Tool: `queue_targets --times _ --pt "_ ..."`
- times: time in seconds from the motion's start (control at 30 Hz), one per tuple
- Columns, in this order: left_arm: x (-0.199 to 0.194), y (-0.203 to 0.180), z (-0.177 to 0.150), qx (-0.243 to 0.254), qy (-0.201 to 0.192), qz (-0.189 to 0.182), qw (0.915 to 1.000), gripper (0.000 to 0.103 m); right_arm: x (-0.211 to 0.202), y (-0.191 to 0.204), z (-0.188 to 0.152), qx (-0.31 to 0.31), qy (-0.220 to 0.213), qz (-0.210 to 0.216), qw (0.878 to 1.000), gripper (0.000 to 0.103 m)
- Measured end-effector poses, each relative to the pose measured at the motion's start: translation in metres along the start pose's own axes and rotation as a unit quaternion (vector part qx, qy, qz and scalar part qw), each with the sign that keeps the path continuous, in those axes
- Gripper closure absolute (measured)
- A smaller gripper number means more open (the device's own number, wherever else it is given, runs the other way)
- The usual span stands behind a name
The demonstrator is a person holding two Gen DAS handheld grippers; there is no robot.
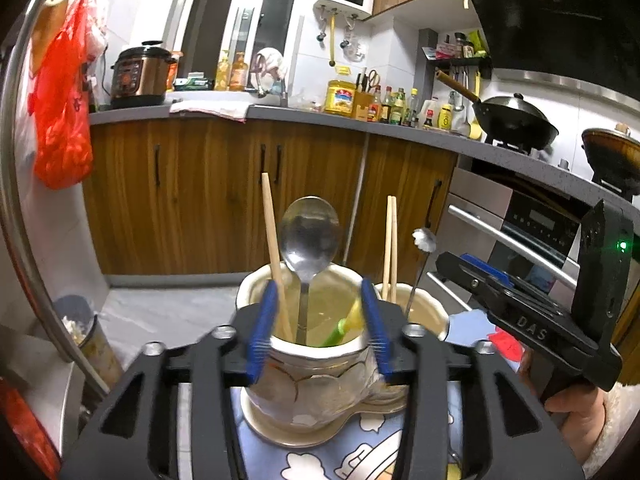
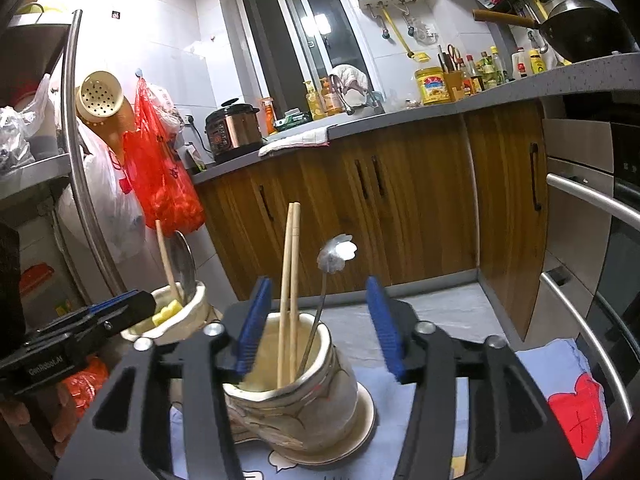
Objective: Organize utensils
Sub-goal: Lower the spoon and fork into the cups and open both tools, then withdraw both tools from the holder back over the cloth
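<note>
Nearest in the left wrist view, the left gripper (image 1: 320, 330) stands with its blue pads apart on either side of a cream holder (image 1: 312, 384); whether they touch its wall cannot be told through the blur. This holder carries a large metal spoon (image 1: 310, 236), one chopstick (image 1: 274, 248) and a green-and-yellow item (image 1: 346, 324).

The right wrist view shows the right gripper (image 2: 322, 330) spread around a second cream holder (image 2: 296, 396), the right pad clear of it. It contains a pair of chopsticks (image 2: 290, 280) and a flower-headed spoon (image 2: 336, 258). Only this view shows the red heart (image 2: 576, 412) on the blue cloth (image 2: 532, 360).

Both holders sit side by side on that cloth. Behind them run wooden cabinets (image 1: 192, 192), a red bag (image 1: 60, 120) and a black wok (image 1: 516, 120).
</note>
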State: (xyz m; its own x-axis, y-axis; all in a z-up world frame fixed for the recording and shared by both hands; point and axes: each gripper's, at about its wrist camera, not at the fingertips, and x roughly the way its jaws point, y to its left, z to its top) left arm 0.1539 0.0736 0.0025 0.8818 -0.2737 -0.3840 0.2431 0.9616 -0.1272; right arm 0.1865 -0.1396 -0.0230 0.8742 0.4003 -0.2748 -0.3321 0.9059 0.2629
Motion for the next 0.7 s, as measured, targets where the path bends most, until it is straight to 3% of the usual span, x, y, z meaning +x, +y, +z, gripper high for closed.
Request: queue_targets --times 0.07,0.2,0.37,0.53,0.7 --pt "-0.005 0.000 0.003 -0.003 -0.006 0.002 1.0000 0.047 -0.004 0.001 0.003 -0.001 0.002 0.002 1.000 0.046" --pt "-0.018 -0.003 0.011 -0.001 -0.021 0.005 0.9998 0.027 -0.019 0.003 0.011 -0.009 0.005 0.006 1.000 0.035" --pt "-0.040 -0.015 0.016 0.012 -0.029 0.004 0.9995 0.012 -0.046 -0.002 0.017 -0.031 0.016 0.004 0.999 0.017" --pt "-0.055 -0.033 0.010 0.038 -0.017 0.014 0.9990 0.009 -0.076 -0.018 0.012 -0.044 0.029 -0.025 0.998 0.006" --pt "-0.063 -0.044 -0.004 0.044 0.009 0.014 0.9989 0.008 -0.098 -0.037 0.000 -0.038 0.047 -0.060 0.996 0.005"
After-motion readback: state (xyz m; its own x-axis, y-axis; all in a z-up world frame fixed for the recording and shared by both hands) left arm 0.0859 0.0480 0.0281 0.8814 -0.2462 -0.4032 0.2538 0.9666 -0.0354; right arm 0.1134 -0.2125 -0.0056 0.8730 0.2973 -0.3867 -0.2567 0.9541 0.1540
